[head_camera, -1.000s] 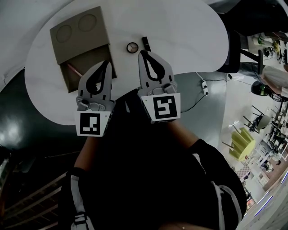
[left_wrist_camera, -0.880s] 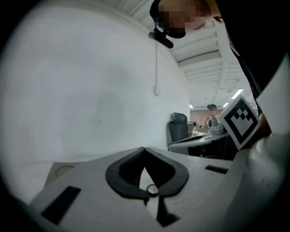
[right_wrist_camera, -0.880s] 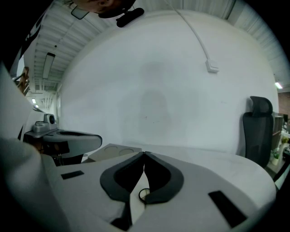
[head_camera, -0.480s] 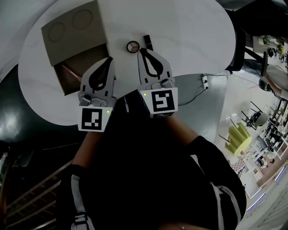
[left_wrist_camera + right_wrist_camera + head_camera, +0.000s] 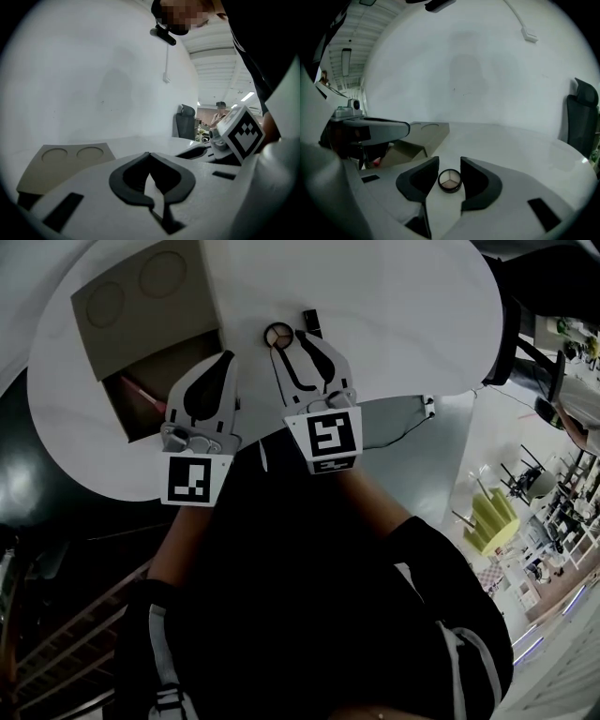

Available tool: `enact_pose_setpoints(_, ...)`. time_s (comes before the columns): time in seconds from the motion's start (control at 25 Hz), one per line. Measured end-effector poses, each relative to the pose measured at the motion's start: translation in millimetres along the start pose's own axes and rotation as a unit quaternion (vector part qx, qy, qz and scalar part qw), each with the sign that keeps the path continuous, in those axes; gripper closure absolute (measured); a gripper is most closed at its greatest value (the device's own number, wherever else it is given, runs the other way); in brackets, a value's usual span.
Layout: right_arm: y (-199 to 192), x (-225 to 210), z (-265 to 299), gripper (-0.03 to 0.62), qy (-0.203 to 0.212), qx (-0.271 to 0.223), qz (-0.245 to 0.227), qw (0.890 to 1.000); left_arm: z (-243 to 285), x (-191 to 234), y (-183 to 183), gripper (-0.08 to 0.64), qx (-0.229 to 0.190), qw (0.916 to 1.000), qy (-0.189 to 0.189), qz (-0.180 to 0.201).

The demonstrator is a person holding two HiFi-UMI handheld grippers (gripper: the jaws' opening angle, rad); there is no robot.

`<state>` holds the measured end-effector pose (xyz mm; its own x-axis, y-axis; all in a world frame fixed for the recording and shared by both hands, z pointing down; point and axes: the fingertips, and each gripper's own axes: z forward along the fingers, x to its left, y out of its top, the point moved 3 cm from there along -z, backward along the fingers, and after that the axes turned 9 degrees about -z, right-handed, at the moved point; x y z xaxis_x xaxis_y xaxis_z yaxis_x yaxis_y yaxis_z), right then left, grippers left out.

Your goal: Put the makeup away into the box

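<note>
Right gripper (image 5: 298,337) just opening narrowly, compact (image 5: 450,180) untouched between its jaws; 1 jaw might knock it away; left gripper (image 5: 225,360) closed, empty.

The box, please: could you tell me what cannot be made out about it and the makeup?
- Box interior: head view, partly behind the left gripper; only something pink shows.
- Dark item beside the compact: head view, too small to identify.
- Box opening: left gripper view, behind that gripper's body.

All 3 views, head's from above, share the box (image 5: 141,315).
</note>
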<state>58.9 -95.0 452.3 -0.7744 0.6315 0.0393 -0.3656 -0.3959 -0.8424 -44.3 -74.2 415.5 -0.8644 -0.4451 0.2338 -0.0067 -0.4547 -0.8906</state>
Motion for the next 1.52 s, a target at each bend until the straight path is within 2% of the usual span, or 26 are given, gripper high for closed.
enact_pose_setpoints(0.36,-29,9,24,0.344,0.014,0.070,0.009,0.997,5,10,-15,0.554,0.019,0.9998,0.003,-0.007)
enact_pose_setpoints(0.76,-45,9,42,0.337,-0.013,0.113,-0.001,0.994,4,14,-15,0.554,0.022,0.9995,0.006,-0.021)
enact_pose_setpoints(1.12,-35,12,35,0.359,-0.018,0.092,-0.010,0.996,-4,11,-11,0.554,0.011,0.9997,0.009,-0.021)
enact_pose_setpoints(1.52,23,32,3,0.360,-0.017,0.035,-0.032,0.999,-40,14,8,0.554,-0.036,0.9982,0.038,-0.028)
